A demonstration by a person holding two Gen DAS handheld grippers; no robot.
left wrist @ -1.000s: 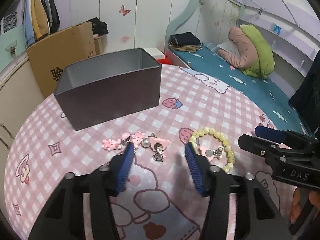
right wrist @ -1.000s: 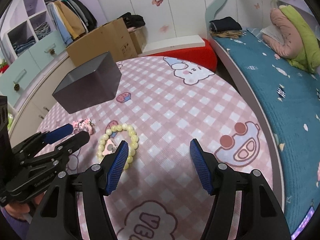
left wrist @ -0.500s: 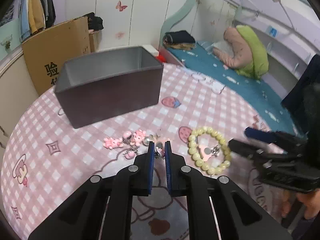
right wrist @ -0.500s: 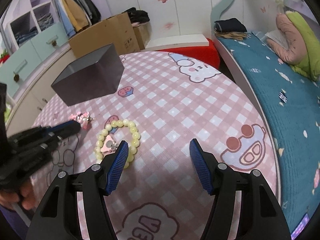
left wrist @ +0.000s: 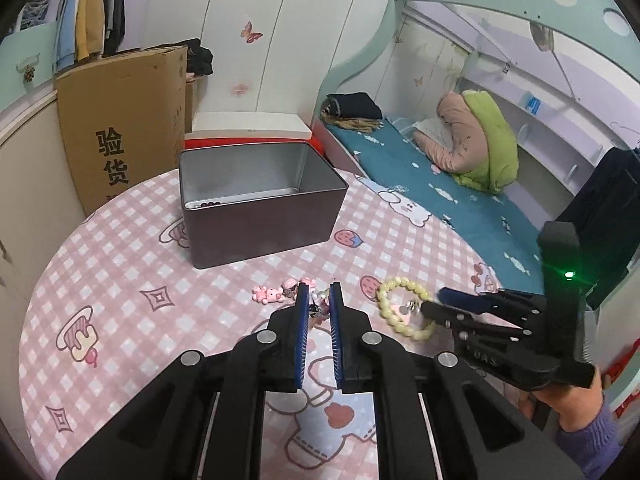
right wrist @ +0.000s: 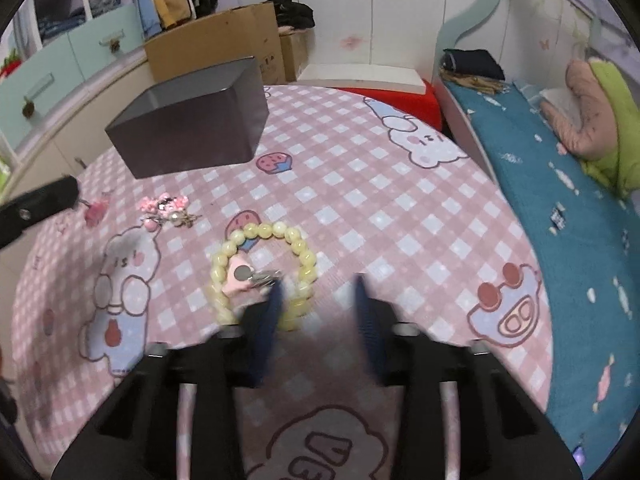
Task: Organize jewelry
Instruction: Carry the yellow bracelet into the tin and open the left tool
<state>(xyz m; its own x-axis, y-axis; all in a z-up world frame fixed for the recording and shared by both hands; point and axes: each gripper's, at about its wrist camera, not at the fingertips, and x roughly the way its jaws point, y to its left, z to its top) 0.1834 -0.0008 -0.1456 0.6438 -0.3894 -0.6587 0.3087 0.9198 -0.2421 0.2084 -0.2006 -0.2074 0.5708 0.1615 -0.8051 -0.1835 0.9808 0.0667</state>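
The task was judged to be at an early stage: some small dark beads were seen at the bottom of the open grey metal rectangular box point(left wrist: 256, 196), at upper centre of the left view, while the rest lay on the pink checked cartoon tablecloth point(left wrist: 120, 280). The left gripper point(left wrist: 319, 300) was shut on a small pink-and-silver charm point(left wrist: 318, 307), lifted from the cluster of pink charms point(right wrist: 166, 208). The right gripper point(right wrist: 318, 300), blurred, had just been closing, its jaws straddling the near side of the pale-yellow beaded bracelet point(right wrist: 260, 268); a grip could not be confirmed. Open cloth was left between jewellery and box; the round table's edge lay well to the right.
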